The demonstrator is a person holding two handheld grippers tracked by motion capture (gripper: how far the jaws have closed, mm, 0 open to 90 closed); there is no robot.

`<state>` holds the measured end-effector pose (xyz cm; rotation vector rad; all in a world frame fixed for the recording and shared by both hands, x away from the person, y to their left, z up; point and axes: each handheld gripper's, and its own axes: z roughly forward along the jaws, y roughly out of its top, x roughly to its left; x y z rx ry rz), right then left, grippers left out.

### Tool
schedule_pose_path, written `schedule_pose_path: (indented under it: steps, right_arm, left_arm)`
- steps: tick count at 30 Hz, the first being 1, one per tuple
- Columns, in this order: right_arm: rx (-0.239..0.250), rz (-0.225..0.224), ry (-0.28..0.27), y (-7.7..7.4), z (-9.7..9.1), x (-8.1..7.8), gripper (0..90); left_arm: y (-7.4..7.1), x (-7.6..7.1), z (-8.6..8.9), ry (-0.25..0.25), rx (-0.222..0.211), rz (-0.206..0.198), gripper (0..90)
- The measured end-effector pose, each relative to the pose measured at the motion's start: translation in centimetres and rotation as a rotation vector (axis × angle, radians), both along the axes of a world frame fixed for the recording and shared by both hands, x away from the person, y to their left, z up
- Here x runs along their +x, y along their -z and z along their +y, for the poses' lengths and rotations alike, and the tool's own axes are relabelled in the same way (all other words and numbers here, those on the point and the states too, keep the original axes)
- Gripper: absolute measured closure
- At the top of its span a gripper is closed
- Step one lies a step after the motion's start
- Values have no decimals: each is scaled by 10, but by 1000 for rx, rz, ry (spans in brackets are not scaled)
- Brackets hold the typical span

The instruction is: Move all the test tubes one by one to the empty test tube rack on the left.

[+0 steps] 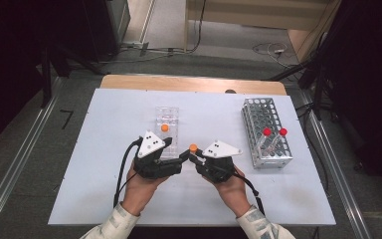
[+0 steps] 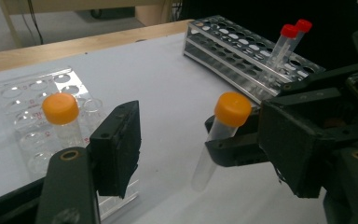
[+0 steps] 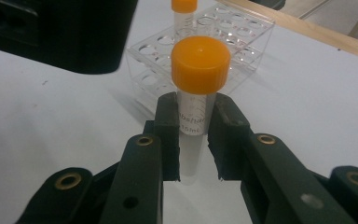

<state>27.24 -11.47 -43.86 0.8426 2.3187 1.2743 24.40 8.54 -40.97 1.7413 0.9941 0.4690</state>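
Note:
My right gripper [image 3: 193, 116] is shut on a clear tube with an orange cap [image 3: 200, 58] and holds it upright just above the white table, with the pads clamped below the cap. From above, this tube [image 1: 193, 148] sits between the two hands. My left gripper [image 2: 200, 140] stands open. The held tube [image 2: 223, 135] is in the gap between its jaws, nearer the right one, and neither pad presses on it. A second orange-capped tube [image 1: 164, 128] stands in a clear plastic rack [image 1: 168, 115] just beyond the left gripper [image 1: 181, 158].
A metal tube rack [image 1: 258, 112] stands at the right of the table and holds two red-capped tubes [image 1: 267, 132]. The white board [image 1: 104, 124] covers a wooden table. Cables trail from both grippers toward the near edge.

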Motion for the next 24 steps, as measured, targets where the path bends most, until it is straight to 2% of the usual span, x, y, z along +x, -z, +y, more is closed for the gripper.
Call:
schedule_pose_path:
  steps: [4, 6, 9, 16, 21, 24]
  right_arm:
    - [-2, -1, -14, 2, 6, 0, 720]
    - [-1, 1, -17, 2, 9, -1, 720]
    - [0, 0, -27, 2, 12, -3, 720]
    - [4, -1, -41, 0, 16, -5, 719]
    - [2, -1, -43, 0, 16, -5, 720]
    - [1, 1, -41, 1, 17, -5, 719]
  left_arm:
    - [1, -1, -3, 24, -11, -10, 402]
    - [1, -1, -5, 35, -1, -18, 449]
    - [3, 1, -7, 48, -1, -9, 496]
    - [7, 5, -8, 38, 27, -1, 590]
    - [8, 4, -9, 45, 29, 0, 678]
    - [8, 5, -9, 45, 26, 5, 693]
